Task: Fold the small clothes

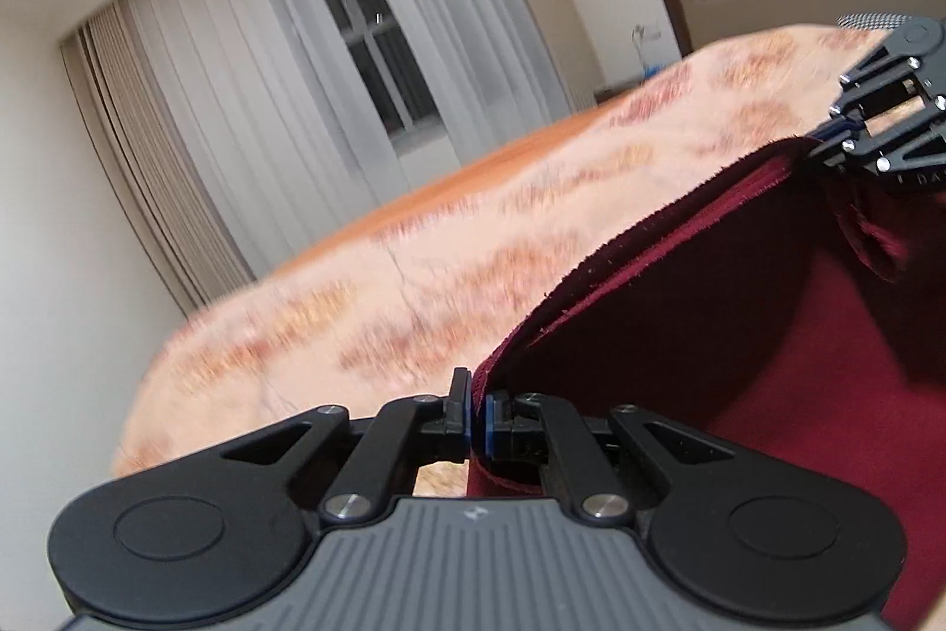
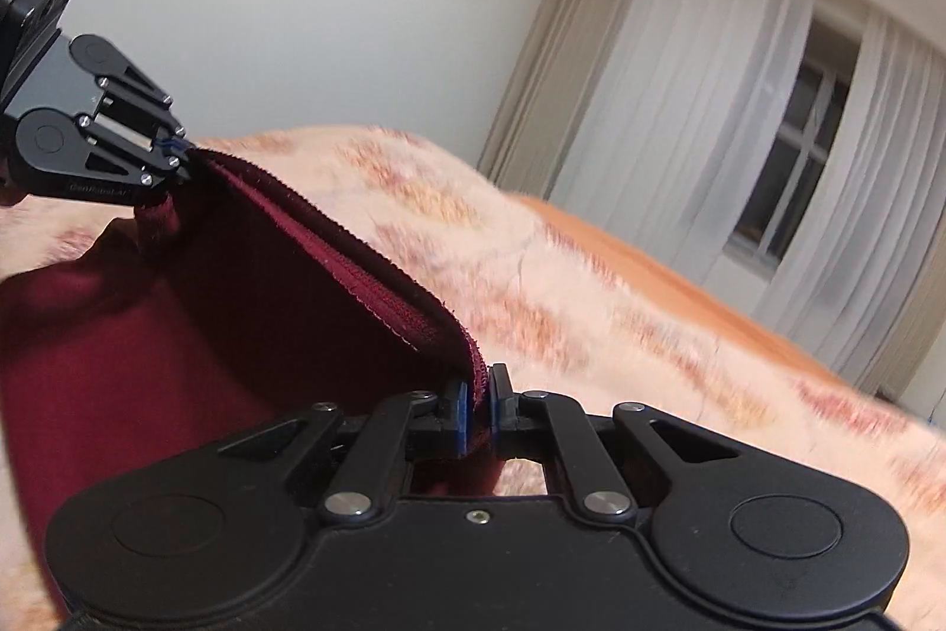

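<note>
A bed [image 1: 366,288] with a peach patterned blanket [image 2: 621,311] fills the room below a curtained window [image 1: 366,39]. Above the bed hangs a maroon garment [image 1: 739,288], its hemmed edge stretched between the two claws. The left claw [image 1: 478,415] is clamped on one end of that edge; the right claw [image 2: 479,412] is clamped on the other.

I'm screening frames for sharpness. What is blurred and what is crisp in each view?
Left wrist view: left claw crisp, blanket smeared by motion blur. Right wrist view: right claw and maroon garment sharp, blanket blurred; fisheye bends the curtains.
</note>
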Motion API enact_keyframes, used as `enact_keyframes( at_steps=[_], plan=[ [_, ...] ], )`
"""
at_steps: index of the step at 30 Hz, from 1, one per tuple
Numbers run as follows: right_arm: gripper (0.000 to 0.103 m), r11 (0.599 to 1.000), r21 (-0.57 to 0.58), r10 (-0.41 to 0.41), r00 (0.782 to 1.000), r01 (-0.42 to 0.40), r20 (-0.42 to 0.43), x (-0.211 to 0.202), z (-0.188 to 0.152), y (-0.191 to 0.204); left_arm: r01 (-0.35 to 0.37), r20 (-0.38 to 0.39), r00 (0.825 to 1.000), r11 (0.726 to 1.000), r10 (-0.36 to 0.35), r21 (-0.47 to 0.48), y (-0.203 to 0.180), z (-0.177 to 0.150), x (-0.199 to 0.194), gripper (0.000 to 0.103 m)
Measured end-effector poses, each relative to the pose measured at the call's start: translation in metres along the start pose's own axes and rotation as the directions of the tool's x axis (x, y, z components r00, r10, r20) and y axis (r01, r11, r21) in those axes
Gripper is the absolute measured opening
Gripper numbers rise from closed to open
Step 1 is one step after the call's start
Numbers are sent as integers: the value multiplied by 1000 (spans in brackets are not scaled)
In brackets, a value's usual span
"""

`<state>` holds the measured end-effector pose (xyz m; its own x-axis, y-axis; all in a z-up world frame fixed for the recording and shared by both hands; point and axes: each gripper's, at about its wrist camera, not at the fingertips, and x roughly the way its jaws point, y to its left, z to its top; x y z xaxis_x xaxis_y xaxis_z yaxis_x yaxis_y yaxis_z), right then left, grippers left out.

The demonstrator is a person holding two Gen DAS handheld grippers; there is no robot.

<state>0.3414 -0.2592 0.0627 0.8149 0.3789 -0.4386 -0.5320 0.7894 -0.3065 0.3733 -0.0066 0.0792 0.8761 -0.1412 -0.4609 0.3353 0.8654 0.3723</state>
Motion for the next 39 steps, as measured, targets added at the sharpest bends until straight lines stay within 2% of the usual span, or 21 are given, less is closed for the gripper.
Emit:
enact_keyframes(
  at_steps=[2,7,10,11,13,14,15,16,17,19,20,21,22,25,29,31,34,37,39],
  plan=[
    [7,1000,28,4,999,-3,-40,22,-10,0,12,-47,999,1000,-13,-20,5,-7,23,4],
    [8,998,58,11,995,-5,-99,54,-28,5,43,-130,990,997,-50,-62,8,-25,47,4],
    [9,999,49,4,993,2,-115,62,-33,7,50,-157,986,996,-62,-78,3,-27,51,10],
    [11,999,42,-1,993,6,-122,65,-35,4,54,-162,984,995,-68,-88,6,-29,50,14],
    [24,999,36,-13,990,19,-143,68,-33,1,76,-172,980,990,-96,-118,12,-27,51,30],
    [27,999,38,-14,988,20,-152,70,-34,-1,82,-173,979,987,-105,-137,17,-29,50,49],
    [34,999,44,-14,987,21,-158,69,-35,-2,94,-175,977,983,-121,-157,21,-26,49,69],
    [46,998,50,-17,987,25,-162,69,-37,-4,123,-176,972,977,-153,-174,25,-25,47,76],
    [52,998,55,-24,987,33,-160,67,-38,-6,145,-169,969,971,-178,-189,28,-26,43,80],
    [69,997,68,-32,989,42,-145,59,-39,-10,165,-155,967,963,-200,-212,35,-29,36,85],
    [74,996,76,-35,990,45,-134,54,-40,-12,168,-146,968,961,-202,-221,38,-30,32,90],
    [84,995,81,-40,992,50,-121,47,-41,-13,167,-133,970,959,-201,-229,41,-32,27,94],
    [91,995,80,-46,993,54,-107,41,-42,-13,167,-122,972,958,-200,-234,43,-35,22,96],
    [100,998,51,-34,997,38,-72,18,-46,-11,178,-110,973,962,-204,-209,43,-43,7,98],
    [102,999,-25,21,997,-23,-79,-6,-58,-1,179,-140,971,978,-192,-105,29,-61,-5,101],
    [102,997,-78,12,994,-21,-111,-8,-66,6,150,-166,974,987,-157,-54,20,-69,-5,101],
    [102,989,-146,-55,988,34,-142,-1,-75,14,104,-169,979,992,-114,-65,17,-71,-1,101],
    [102,988,-102,-126,985,114,-122,5,-76,7,20,-181,983,994,-39,-104,20,-67,7,101],
    [102,976,-78,-211,971,204,-109,11,-74,-1,-55,-195,980,990,28,-131,26,-65,13,101]
  ],
)
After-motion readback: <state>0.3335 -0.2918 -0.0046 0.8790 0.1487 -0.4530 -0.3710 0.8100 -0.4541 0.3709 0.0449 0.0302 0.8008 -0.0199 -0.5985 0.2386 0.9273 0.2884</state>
